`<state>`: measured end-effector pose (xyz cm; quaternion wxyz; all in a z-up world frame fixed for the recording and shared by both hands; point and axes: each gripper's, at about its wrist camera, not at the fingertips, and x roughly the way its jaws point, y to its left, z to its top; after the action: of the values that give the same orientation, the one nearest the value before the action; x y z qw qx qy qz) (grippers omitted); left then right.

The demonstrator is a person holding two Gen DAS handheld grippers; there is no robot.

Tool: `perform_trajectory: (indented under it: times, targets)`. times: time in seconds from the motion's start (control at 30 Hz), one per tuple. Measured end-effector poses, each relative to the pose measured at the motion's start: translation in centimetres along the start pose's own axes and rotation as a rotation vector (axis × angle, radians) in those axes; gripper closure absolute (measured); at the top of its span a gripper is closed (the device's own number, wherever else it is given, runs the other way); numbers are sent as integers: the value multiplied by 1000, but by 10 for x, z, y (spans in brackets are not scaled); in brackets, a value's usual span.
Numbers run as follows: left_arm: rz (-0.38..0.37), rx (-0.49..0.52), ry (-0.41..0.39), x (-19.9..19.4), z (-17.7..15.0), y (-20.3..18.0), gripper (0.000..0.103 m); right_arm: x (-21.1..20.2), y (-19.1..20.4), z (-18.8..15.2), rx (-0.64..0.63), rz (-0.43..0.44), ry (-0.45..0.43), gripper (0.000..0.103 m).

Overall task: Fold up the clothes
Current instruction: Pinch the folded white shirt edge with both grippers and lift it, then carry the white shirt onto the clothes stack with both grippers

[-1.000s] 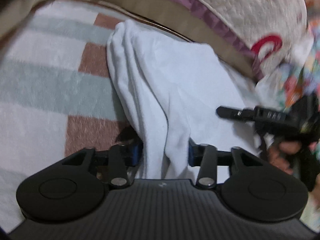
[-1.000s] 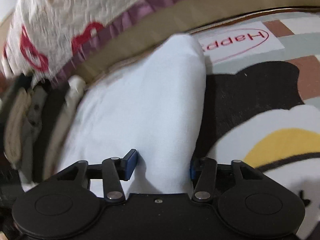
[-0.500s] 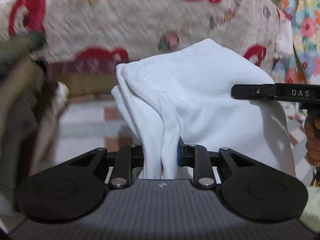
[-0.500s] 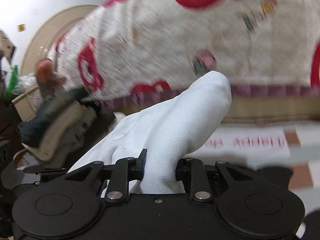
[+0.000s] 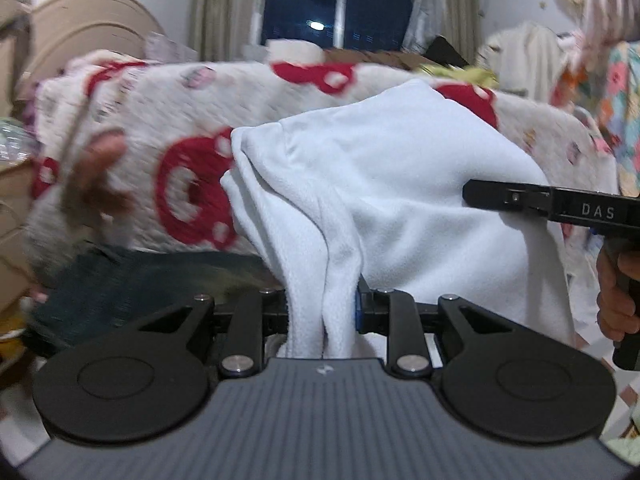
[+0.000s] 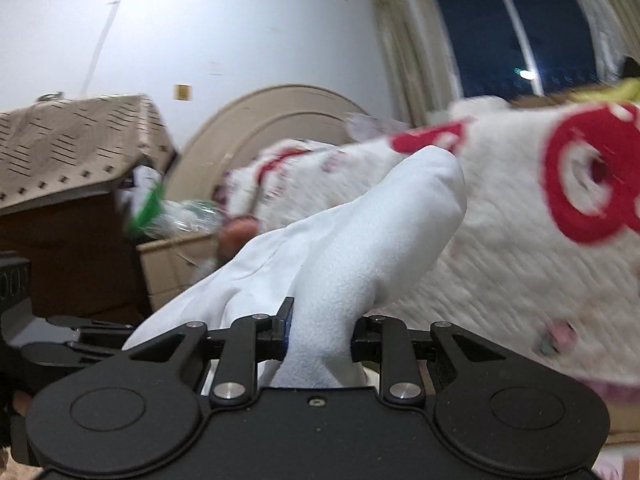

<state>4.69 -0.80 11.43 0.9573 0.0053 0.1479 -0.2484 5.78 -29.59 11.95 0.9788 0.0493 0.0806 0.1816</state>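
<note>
Both grippers, left (image 5: 322, 312) and right (image 6: 320, 330), are clamping bunched edges of the white cloth (image 5: 400, 184), apparently lifted clear before the quilt (image 5: 140, 100).

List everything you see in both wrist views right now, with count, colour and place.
white garment: one, white, held up between both grippers
blanket: one, cream with red shapes, behind the garment
headboard: one, beige, curved, against the wall
window: one, dark, with curtains, at the back
cardboard box: one, brown, far left
left gripper: one, black, clamping bunched fabric
right gripper: one, black, clamping fabric
hand: one, on the right gripper's handle
</note>
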Motion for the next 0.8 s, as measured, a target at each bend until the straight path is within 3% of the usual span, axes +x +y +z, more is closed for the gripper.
perform_trajectory:
  times: [0.1,0.27,0.5,0.6,0.73,0.8]
  targets:
    - [53,-17,-17,-17,6,21,80,21,18,20,-12,64,2,75]
    - [116,-83,-11,-29,-11,49,80,61,45,28,-81,125,63,75]
    - [224,-154,66,-6,-16,93,80,125,82,32,-249,174,194,76]
    - [238,-264,28,-15,-3,121,80,163,90,51,-270,230,233,76]
    - [237,-443,-37,-26,-3,149,80,219,91,83,-290,394,276,76]
    - [183,-509,4,-10,-13,151,80,250,90,90,-339,460,312,76]
